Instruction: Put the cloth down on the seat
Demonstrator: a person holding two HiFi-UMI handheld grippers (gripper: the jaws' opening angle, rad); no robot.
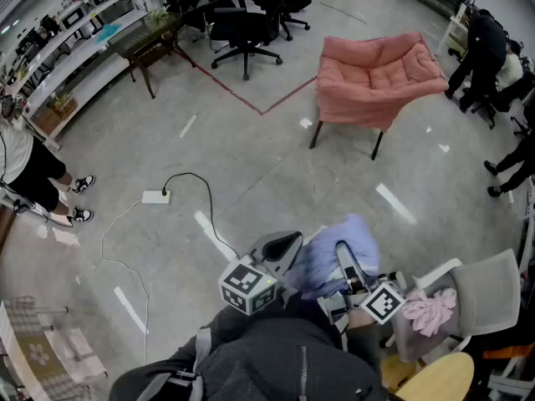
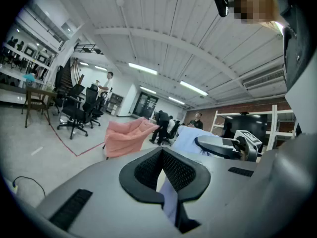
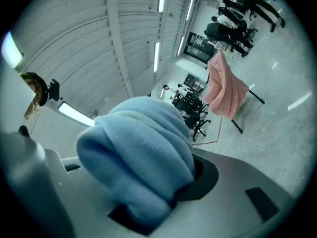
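A light blue cloth (image 1: 334, 245) hangs bunched between my two grippers, close in front of the person's body. My left gripper (image 1: 282, 251) is shut on a thin edge of the cloth (image 2: 170, 198), which shows between its black pads (image 2: 148, 170). My right gripper (image 1: 349, 264) is shut on a thick roll of the cloth (image 3: 141, 155) that fills its jaws. The seat, a pink padded armchair (image 1: 378, 72), stands a few steps ahead on the grey floor. The armchair also shows in the left gripper view (image 2: 126, 135) and in the right gripper view (image 3: 225, 86).
A white power strip (image 1: 155, 196) with a black cable lies on the floor ahead left. A grey chair (image 1: 489, 295) holding a pink cloth (image 1: 430, 309) stands at my right. Black office chairs (image 1: 242, 23) and a table (image 1: 150, 44) stand at the back, people (image 1: 485, 48) at the right.
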